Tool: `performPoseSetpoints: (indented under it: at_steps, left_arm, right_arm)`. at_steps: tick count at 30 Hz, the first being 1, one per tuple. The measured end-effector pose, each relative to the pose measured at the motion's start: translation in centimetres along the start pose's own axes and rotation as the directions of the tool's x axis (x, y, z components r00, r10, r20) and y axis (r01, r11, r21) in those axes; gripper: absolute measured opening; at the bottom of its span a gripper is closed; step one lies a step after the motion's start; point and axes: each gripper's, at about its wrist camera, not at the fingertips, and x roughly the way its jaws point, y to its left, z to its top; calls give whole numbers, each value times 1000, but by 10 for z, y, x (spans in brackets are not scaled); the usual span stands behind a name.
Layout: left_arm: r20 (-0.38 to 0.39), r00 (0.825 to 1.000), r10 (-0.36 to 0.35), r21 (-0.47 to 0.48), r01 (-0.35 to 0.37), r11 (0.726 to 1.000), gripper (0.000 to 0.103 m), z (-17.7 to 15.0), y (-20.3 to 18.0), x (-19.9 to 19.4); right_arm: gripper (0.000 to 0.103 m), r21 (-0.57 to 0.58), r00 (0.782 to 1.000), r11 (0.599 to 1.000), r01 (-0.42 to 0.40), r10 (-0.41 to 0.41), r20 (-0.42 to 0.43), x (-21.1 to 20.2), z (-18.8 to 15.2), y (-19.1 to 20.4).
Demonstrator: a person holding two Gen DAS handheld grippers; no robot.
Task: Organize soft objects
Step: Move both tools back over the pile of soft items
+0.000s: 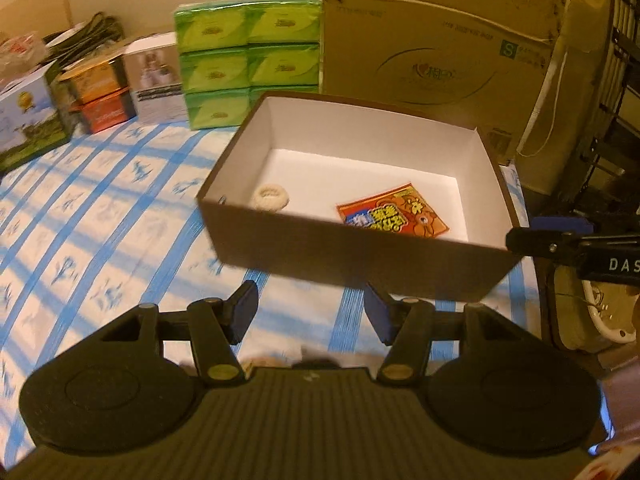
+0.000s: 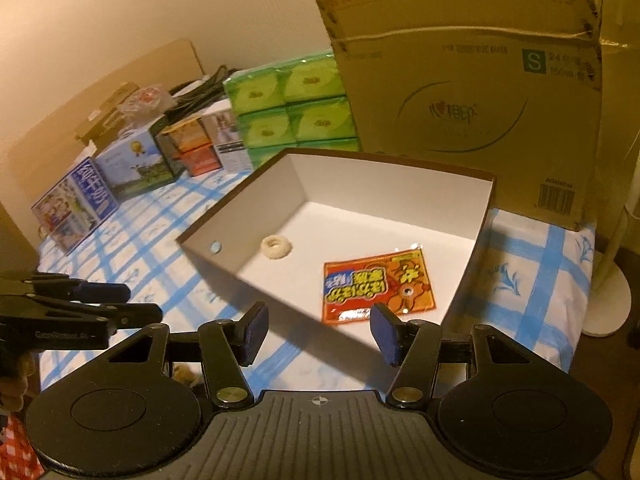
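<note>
A brown box with a white inside (image 1: 352, 264) (image 2: 224, 270) stands on the blue-checked cloth. In it lie a cream fuzzy hair ring (image 1: 270, 197) (image 2: 276, 247) and an orange packet (image 1: 394, 212) (image 2: 378, 286). My left gripper (image 1: 311, 312) is open and empty, just before the box's near wall. My right gripper (image 2: 320, 330) is open and empty, over the box's near corner. The right gripper's fingers show at the right edge of the left wrist view (image 1: 560, 240). The left gripper shows at the left of the right wrist view (image 2: 88, 304).
Green tissue packs (image 1: 248, 60) (image 2: 296, 108) are stacked behind the box. A large cardboard carton (image 1: 440, 40) (image 2: 468, 92) stands at the back right. Several small boxes (image 1: 96, 92) (image 2: 132, 164) line the back left. A white fan base (image 2: 608, 300) stands off the table's right edge.
</note>
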Motion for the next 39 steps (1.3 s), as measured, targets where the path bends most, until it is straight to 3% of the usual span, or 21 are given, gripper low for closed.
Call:
performPoseSetpoints:
  at_steps: [17, 21, 39]
  left_arm:
    - [46, 993, 113, -109, -107, 988, 56, -79, 24, -99]
    - [27, 989, 148, -122, -144, 982, 56, -99, 27, -110]
    - [-18, 986, 167, -173, -167, 971, 60, -154, 29, -123]
  right_arm:
    - [56, -71, 997, 994, -78, 77, -15, -60, -52, 40]
    - [56, -94, 994, 990, -105, 102, -38, -65, -64, 47]
    - [56, -209, 979, 961, -182, 156, -133, -61, -105, 77]
